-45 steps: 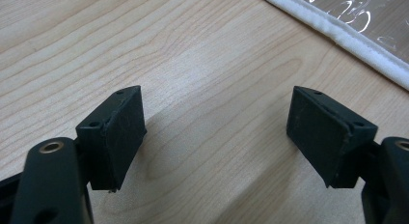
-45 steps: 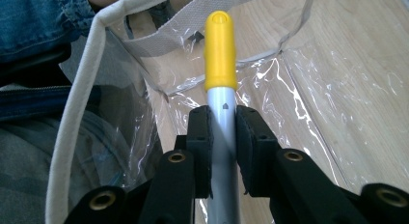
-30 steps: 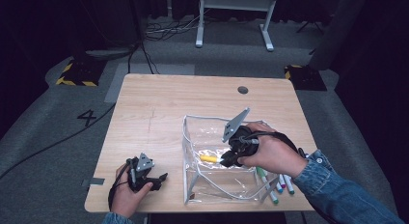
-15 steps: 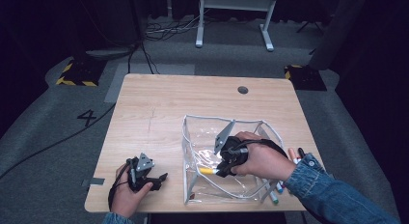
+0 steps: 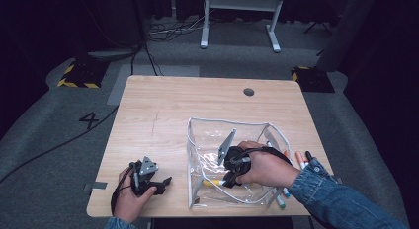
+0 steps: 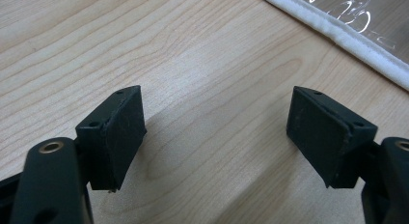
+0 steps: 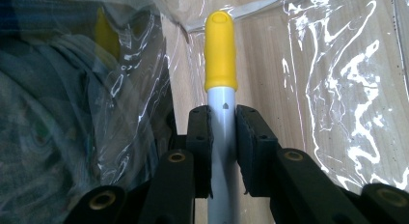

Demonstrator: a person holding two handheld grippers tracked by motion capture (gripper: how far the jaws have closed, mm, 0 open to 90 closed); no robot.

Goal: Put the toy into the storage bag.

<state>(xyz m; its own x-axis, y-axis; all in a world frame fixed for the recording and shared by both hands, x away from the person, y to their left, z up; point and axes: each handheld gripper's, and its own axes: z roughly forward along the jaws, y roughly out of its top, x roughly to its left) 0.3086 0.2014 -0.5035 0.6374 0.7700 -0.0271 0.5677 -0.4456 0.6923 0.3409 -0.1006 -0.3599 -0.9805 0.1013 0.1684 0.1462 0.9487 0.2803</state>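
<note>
Inside the clear plastic pouch with white piping (image 5: 232, 162), which stands open near the front right of the pale wooden table (image 5: 163, 115), the right gripper (image 5: 228, 179) reaches down from the person's right hand (image 5: 264, 167). Its two black jaws are drawn in close and clamp the grey barrel of a marker with a yellow cap (image 7: 221, 84); in the right gripper view the pads press on the barrel from both sides just below the cap, and the cap points away from the gripper toward the crinkled transparent wall of the pouch. In the high view the yellow end of the marker (image 5: 211, 181) lies low in the pouch near its front left corner, just ahead of the gripper.

Beside the pouch on its right, a few more markers with coloured caps (image 5: 299, 160) lie on the table, partly hidden under the denim sleeve (image 5: 336, 202).

Well apart, at the front left of the table, the left gripper (image 5: 160, 182) rests in the person's left hand (image 5: 129, 197). Its jaws stand wide open with nothing between them; the left gripper view shows bare wood grain under the gap and the white edge of the pouch (image 6: 337, 35) at the upper right.
</note>
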